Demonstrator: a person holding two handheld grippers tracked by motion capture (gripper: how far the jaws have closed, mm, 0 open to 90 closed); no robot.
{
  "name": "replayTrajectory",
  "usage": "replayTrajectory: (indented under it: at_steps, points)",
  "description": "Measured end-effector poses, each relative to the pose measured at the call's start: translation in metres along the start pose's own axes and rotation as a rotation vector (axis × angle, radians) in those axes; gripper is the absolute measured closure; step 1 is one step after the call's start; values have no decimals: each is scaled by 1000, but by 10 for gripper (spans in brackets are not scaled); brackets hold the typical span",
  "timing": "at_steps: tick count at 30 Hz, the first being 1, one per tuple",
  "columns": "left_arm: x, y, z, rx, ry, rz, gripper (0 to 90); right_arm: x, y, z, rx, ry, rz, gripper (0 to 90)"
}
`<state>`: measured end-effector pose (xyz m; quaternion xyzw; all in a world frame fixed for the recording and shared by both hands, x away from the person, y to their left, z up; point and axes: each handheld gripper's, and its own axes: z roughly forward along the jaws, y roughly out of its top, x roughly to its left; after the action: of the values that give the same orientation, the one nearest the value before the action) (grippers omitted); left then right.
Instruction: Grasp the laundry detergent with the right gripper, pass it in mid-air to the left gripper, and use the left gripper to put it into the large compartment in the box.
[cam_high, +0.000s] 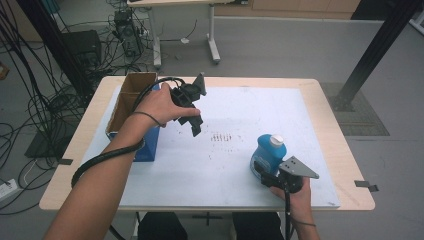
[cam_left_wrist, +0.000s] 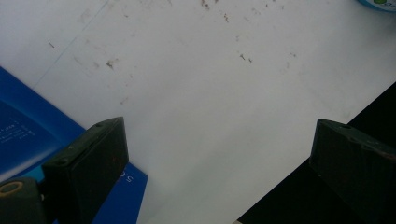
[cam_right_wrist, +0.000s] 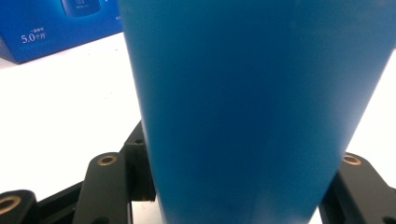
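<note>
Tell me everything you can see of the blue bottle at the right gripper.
The blue bottle looks like glossy plastic, with a rounded body narrowing to a white cap on top. It stands upright on the white mat near the table's front right. The right gripper is shut on its lower body, one jaw at each side; in the right gripper view its blue wall sits between the jaws. Any label is unreadable.

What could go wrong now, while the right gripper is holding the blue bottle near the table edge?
1. The right gripper grips the blue bottle low on its body, so it may tip when lifted.
2. The bottle stands near the table's front edge; a slip might send it off.
</note>
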<state>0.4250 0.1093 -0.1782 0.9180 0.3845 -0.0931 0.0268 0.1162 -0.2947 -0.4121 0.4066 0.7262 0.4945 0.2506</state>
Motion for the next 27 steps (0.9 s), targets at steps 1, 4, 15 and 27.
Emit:
replayTrajectory:
  at_steps: [1, 4, 15, 27]
  points:
    - [0, -1, 0, -3, -4, -3, 48, 0, 0, 0, 0, 0, 0, 414]
    - [1, -1, 0, -4, -6, -2, 48, 0, 0, 0, 0, -1, 1, 415]
    - [-1, -1, 0, -3, -2, 2, 49, 1, 1, 0, 4, -3, 1, 417]
    - [-2, 1, 1, 3, 1, 5, 48, 2, 1, 0, 6, -5, 2, 417]
